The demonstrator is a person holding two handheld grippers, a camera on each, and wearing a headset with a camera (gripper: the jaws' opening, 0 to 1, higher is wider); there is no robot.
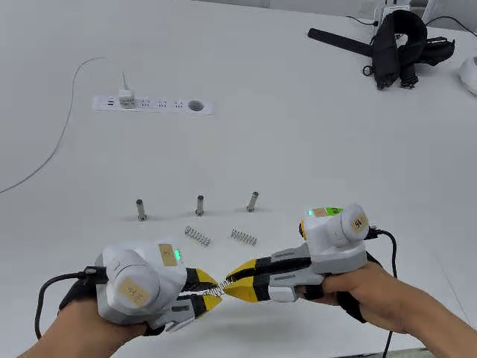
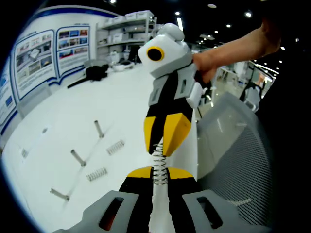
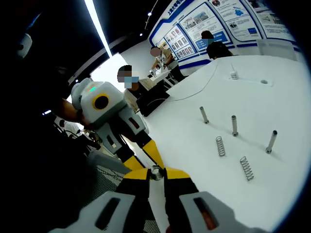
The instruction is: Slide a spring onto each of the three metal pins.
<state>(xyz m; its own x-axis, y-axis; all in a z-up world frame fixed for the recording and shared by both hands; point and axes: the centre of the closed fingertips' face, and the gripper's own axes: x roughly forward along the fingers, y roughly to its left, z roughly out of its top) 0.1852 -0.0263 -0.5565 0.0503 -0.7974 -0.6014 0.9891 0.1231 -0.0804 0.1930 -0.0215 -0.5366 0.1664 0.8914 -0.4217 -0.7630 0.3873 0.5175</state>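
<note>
White laminate bench runs away under both tools, with only a few parts on it. Low in the head view the left gripper [image 1: 211, 294] and the right gripper [image 1: 228, 284] meet tip to tip. Each has its yellow-tipped black jaws drawn almost together, pinching one end of the same small coiled steel-wire spring [image 1: 218, 288]. The coil bridges the short gap between them and hangs clear of the bench. In the left gripper view it runs straight from that gripper's own jaws into the other's.

Just beyond the tools a nearer-left loose wire spring [image 1: 197, 236] and a nearer-right loose wire spring [image 1: 244, 237] lie flat. Behind them, in a row, stand the left grey metal pin [image 1: 140, 209], the middle grey metal pin [image 1: 200, 205] and the right grey metal pin [image 1: 253, 201], all bare. Far back are a white power strip [image 1: 153, 104] and a black strapped headset [image 1: 402, 41].

The double grip looks like the main hazard. If the hands drift apart or twist, the coil could stretch or kink. If one jaw pair lets go while the coil is loaded, it may flick off the bench. Squeezing the very end might also flatten the opening that has to pass over a pin. Whether the pins are fixed I cannot tell, so a sideways nudge while threading could tip one.
</note>
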